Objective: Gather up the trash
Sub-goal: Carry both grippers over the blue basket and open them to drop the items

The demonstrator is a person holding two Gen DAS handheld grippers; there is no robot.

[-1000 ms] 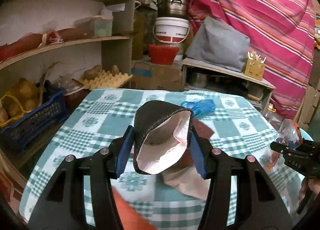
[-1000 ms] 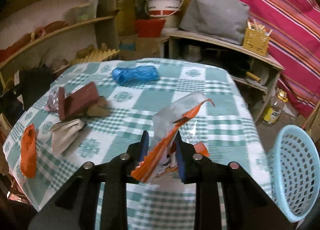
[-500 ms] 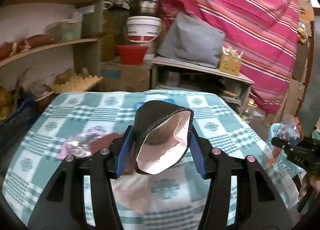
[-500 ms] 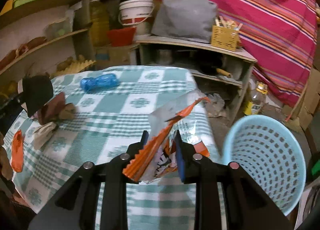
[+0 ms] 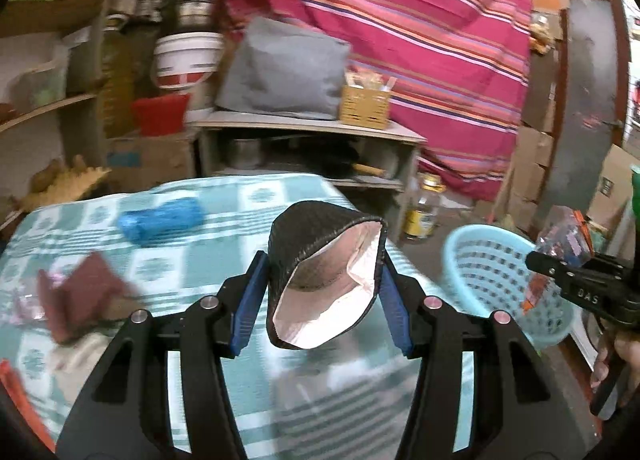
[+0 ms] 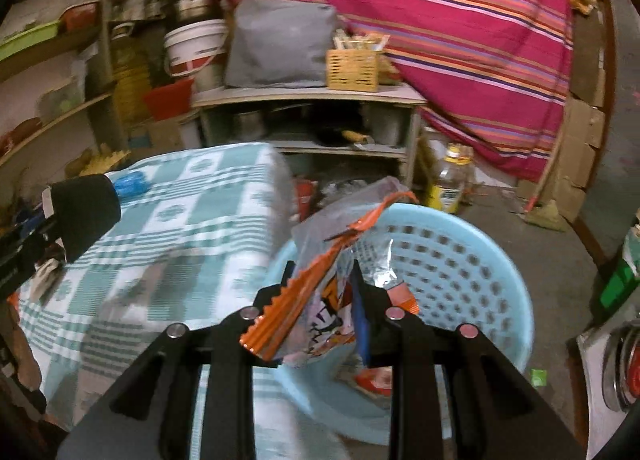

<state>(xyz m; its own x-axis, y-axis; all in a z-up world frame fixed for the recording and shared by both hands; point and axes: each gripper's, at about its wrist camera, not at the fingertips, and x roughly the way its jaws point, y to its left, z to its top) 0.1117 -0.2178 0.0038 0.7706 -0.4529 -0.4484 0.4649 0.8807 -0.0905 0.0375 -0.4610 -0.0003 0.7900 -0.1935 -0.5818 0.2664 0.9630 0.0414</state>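
Observation:
My left gripper point(image 5: 322, 294) is shut on a black pouch with a pale lining point(image 5: 324, 276), held above the checked table point(image 5: 248, 200). My right gripper point(image 6: 322, 292) is shut on an orange and silver snack wrapper point(image 6: 320, 292), held over the light blue basket point(image 6: 452, 268) on the floor beside the table. The basket also shows in the left wrist view point(image 5: 492, 272), with the right gripper point(image 5: 576, 280) over its far side. The black pouch shows at the left of the right wrist view point(image 6: 86, 208). A blue crumpled bag point(image 5: 162, 216) and brown wrappers point(image 5: 80, 292) lie on the table.
A low shelf unit point(image 6: 312, 108) with a grey cushion and a yellow box stands behind the table. A yellow bottle point(image 6: 450, 176) stands on the floor by it. A striped red cloth point(image 6: 460, 40) hangs at the back. Cluttered shelves are on the left.
Both grippers have swung to the right. The right gripper has carried the wrapper from over the table's edge to over the blue basket. The left gripper still holds the black pouch.

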